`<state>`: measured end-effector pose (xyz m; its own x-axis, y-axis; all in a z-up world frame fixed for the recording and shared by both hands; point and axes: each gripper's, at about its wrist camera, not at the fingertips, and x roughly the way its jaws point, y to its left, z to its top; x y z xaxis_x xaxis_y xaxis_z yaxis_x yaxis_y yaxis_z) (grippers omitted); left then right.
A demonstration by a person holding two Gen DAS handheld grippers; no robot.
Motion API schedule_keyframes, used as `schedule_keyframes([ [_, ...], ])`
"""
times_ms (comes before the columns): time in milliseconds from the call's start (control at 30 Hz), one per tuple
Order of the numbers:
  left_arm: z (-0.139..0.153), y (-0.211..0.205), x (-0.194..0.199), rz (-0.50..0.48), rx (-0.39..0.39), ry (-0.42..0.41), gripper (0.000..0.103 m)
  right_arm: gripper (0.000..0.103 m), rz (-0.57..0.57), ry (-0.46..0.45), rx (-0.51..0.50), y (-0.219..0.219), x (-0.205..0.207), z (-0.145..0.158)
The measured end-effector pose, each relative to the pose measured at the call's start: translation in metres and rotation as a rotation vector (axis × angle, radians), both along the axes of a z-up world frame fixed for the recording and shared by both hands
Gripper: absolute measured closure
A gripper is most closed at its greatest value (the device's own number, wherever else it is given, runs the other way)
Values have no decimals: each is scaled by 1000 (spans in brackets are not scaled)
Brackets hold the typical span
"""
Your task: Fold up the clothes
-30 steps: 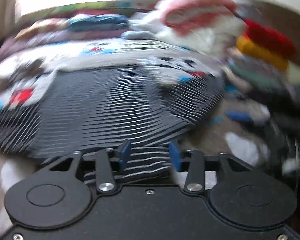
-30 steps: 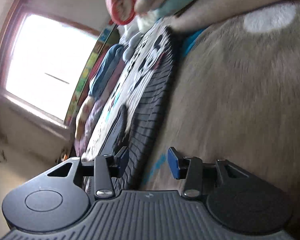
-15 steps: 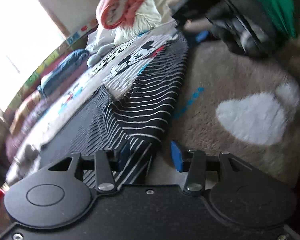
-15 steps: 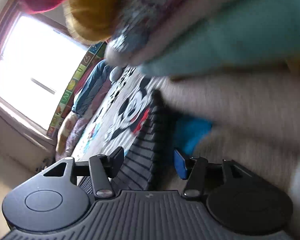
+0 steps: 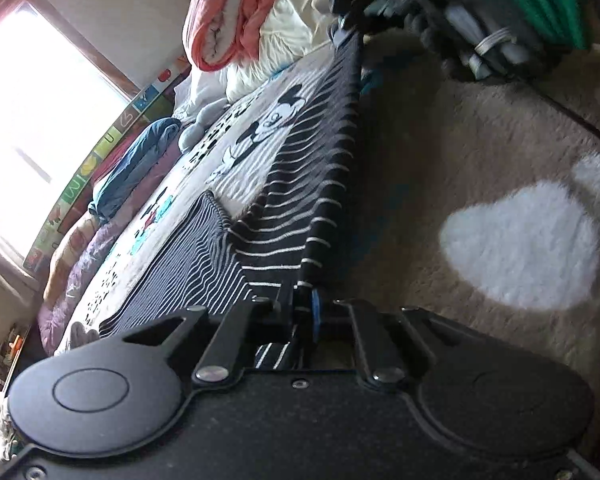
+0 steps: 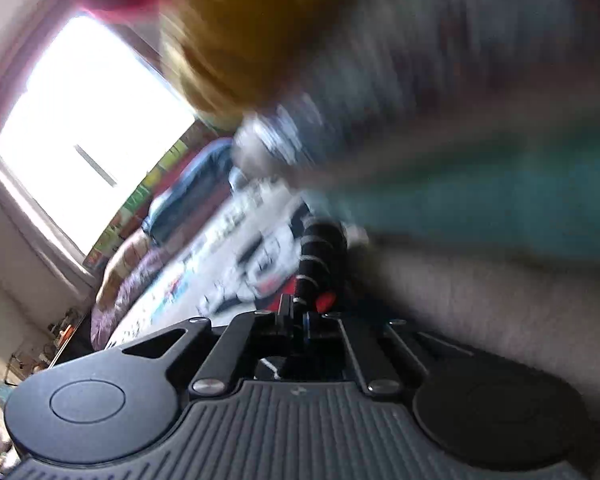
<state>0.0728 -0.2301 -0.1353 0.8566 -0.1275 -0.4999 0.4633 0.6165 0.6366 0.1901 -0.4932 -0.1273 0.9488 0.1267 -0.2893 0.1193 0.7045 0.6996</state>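
Note:
A black garment with thin white stripes (image 5: 300, 208) lies on a cartoon-mouse printed sheet (image 5: 236, 148). Its near edge is lifted into a taut ridge. My left gripper (image 5: 302, 312) is shut on the near corner of that edge, and striped cloth shows between the fingers. In the right wrist view my right gripper (image 6: 300, 320) is shut on the far corner of the same striped garment (image 6: 320, 252), which bunches up above its fingers. The left wrist view shows that other gripper (image 5: 352, 12) at the top, at the far end of the edge. The right wrist view is badly blurred.
A beige fluffy blanket with a white patch (image 5: 520, 244) lies to the right of the garment. A pile of clothes, pink (image 5: 228, 20), white and blue (image 5: 136, 168), sits at the far side near a bright window (image 5: 40, 112). Yellow and teal fabric (image 6: 480, 200) hangs close over the right gripper.
Both grippers were open half a second ago and have closed on the striped garment's edge. That edge now stands up taut between them.

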Motion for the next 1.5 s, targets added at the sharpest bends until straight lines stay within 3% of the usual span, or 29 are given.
schedule_keyframes([
  [100, -12, -2, -1, -27, 26, 29, 97, 97, -34, -35, -61, -5, -23, 13],
  [233, -8, 0, -6, -42, 16, 44, 94, 97, -40, 49, -63, -18, -21, -1],
  [367, 15, 18, -18, -64, -102, 109, 72, 96, -58, 66, -86, -15, -16, -6],
  [433, 26, 29, -22, -46, -182, 133, 72, 99, -61, 70, -87, -12, -16, -8],
  [567, 46, 52, -2, 107, -366, 150, 73, 99, -66, 65, -70, -15, -20, -10],
  [633, 46, 50, 12, 147, -402, 150, 73, 99, -74, 59, -75, -16, -23, -10],
  [700, 36, 44, 25, 173, -442, 217, 73, 96, -87, 52, -83, -17, -27, -10],
  [767, 17, 36, 40, 193, -431, 300, 73, 95, -101, 45, -92, -18, -32, -10],
  [900, 31, 31, 40, 200, -475, 287, 74, 96, -93, 46, -107, -17, -32, -10],
  [1000, 49, 35, 51, 214, -509, 238, 74, 83, -56, 50, -120, -14, -30, -9],
  [1067, 46, 29, 66, 228, -510, 244, 74, 70, -32, 44, -145, -10, -29, -6],
  [1133, 40, 23, 83, 243, -508, 259, 74, 68, -20, 43, -168, -6, -28, -4],
  [1267, 27, 9, 116, 273, -505, 289, 74, 71, -14, 55, -183, -2, -22, -5],
  [1333, 21, 2, 132, 287, -503, 304, 72, 79, -15, 62, -182, -1, -21, -6],
  [1500, 39, 8, 123, 314, -564, 268, 72, 95, -29, 65, -132, -9, -24, -14],
])
